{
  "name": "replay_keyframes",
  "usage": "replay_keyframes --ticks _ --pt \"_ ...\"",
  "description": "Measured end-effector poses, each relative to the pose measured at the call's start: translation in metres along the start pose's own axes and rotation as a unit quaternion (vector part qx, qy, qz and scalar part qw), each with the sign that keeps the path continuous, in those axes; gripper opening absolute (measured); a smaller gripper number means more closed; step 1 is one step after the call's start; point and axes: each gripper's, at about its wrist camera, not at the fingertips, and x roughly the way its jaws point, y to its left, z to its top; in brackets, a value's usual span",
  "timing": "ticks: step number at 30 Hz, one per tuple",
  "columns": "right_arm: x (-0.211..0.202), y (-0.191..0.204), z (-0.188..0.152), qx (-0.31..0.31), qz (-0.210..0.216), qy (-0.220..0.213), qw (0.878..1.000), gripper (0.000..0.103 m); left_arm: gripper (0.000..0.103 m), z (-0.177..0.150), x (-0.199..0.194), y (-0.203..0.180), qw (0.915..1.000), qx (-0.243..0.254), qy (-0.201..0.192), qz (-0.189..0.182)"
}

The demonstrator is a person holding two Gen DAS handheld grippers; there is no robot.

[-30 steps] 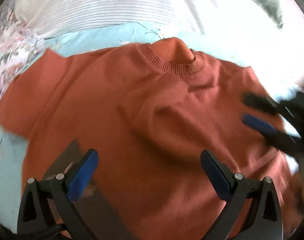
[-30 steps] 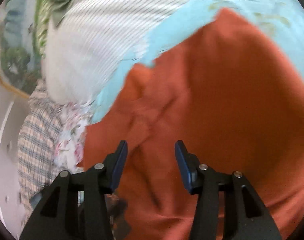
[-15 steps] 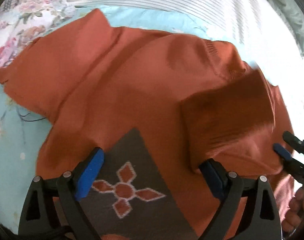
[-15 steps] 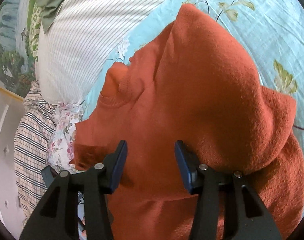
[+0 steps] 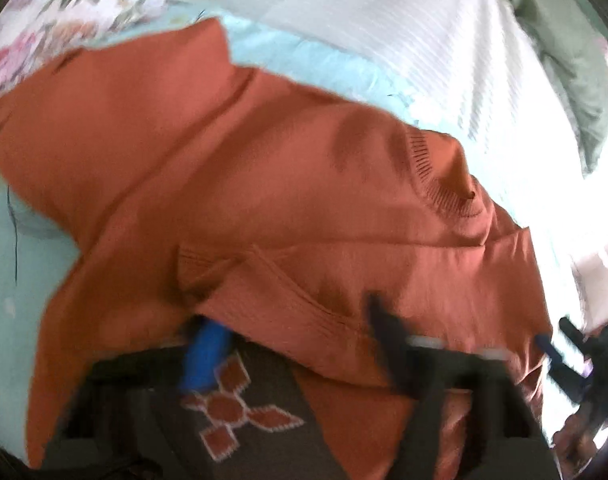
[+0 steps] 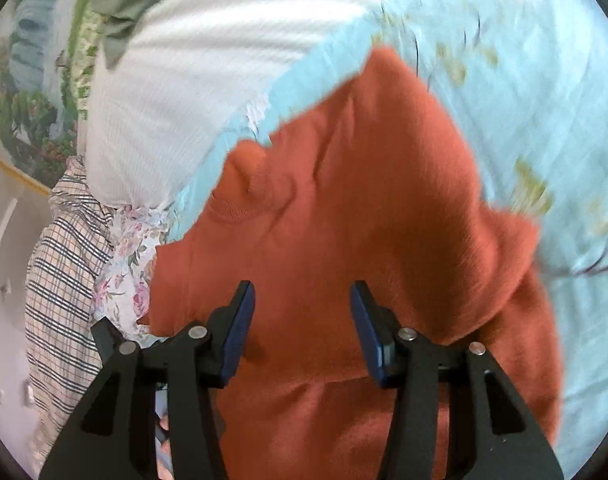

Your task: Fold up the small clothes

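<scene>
The rust-orange sweater (image 5: 239,184) lies spread across the middle of a light blue floral bed sheet (image 6: 544,92), with a white ribbed blanket (image 6: 207,92) at the upper left of the right wrist view, a plaid cloth (image 6: 59,280) at its left edge and a framed landscape picture (image 6: 19,120) on the wall beyond. At the bottom of the blurred left wrist view, the left gripper (image 5: 291,340) has just been closing its jaws, with a folded sweater edge between them, though I cannot tell whether the pads grip it. The right gripper (image 6: 301,328) stands about half open over the sweater, holding nothing.
</scene>
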Motion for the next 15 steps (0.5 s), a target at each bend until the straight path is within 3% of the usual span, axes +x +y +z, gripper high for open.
replay_keyframes --ticks 2,5,7,8,10,12,15 --pt "-0.013 0.001 0.005 -0.014 -0.015 -0.022 1.000 0.053 0.010 0.004 0.009 0.000 0.9994 0.026 0.017 -0.017" --pt "-0.026 -0.002 0.019 -0.034 -0.050 -0.044 0.997 0.055 0.011 0.020 -0.016 0.004 0.9972 0.057 -0.038 -0.027" --pt "-0.028 -0.010 0.029 -0.032 -0.071 -0.050 0.996 0.055 0.014 0.031 -0.024 0.010 0.9945 0.073 -0.075 -0.011" --pt "-0.027 -0.014 0.033 -0.029 -0.077 -0.049 0.995 0.055 0.016 0.034 -0.021 0.015 0.9946 0.077 -0.069 0.005" --pt "-0.018 -0.022 0.040 -0.028 -0.098 -0.039 0.994 0.055 0.016 0.036 -0.013 0.024 0.9965 0.072 -0.040 -0.006" --pt "-0.009 -0.027 0.045 -0.030 -0.109 -0.028 0.993 0.055 0.029 0.033 -0.010 0.028 0.9970 0.073 -0.026 -0.008" --pt "0.010 -0.028 0.051 -0.044 -0.123 -0.009 0.991 0.055 0.026 0.029 -0.009 0.033 0.9962 0.077 -0.035 0.022"
